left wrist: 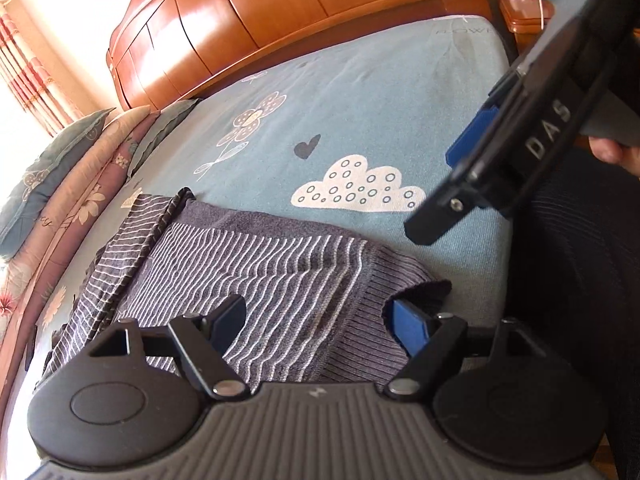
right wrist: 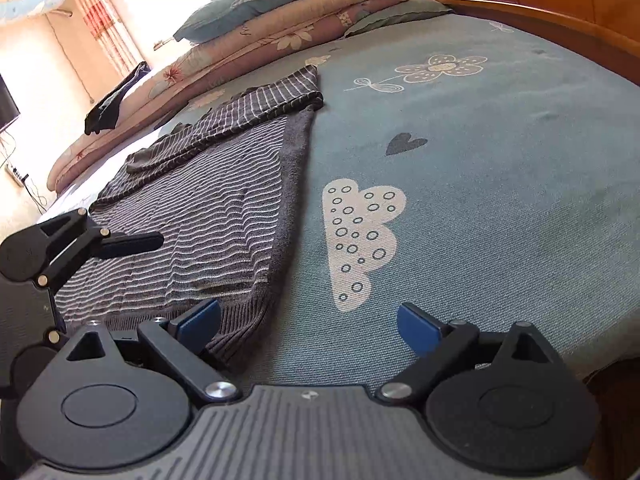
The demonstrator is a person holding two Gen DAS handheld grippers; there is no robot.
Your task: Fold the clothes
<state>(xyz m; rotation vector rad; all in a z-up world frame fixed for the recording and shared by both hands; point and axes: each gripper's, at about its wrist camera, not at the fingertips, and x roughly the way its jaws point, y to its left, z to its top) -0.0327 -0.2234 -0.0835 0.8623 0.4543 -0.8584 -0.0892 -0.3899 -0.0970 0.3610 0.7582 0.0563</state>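
Two hand-held grippers over a blue bedspread (right wrist: 500, 184) printed with a white cloud (right wrist: 360, 236), a flower (right wrist: 442, 67) and a dark heart (right wrist: 405, 143). Spread flat on that bedspread, toward its near edge: a grey sweater with thin white stripes (left wrist: 256, 264), one sleeve (right wrist: 276, 98) folded back across the body, ribbed hem nearest the cameras. Left gripper (left wrist: 316, 320) low over the hem, jaws wide apart, nothing clamped; striped knit between and beneath the fingers, the blue-padded fingertip (left wrist: 406, 326) at the hem's ribbed corner, though contact impossible to confirm. Right gripper (right wrist: 310, 322) just beside the sweater's edge, jaws likewise spread and empty, its left pad (right wrist: 198, 320) by the ribbed corner, its right pad over bare bedspread below the cloud. From the left wrist view, the same right gripper (left wrist: 452, 184) tilted above the cloud, part of a hand (left wrist: 610, 150) on its grip. Beyond the sweater, stacked pillows and a floral quilt (right wrist: 280, 16) along the far side, a dark garment (right wrist: 116, 100) draped on the quilt's edge. Behind it all, a curved wooden headboard (left wrist: 260, 16); a red-patterned curtain (right wrist: 100, 12) at a bright window.
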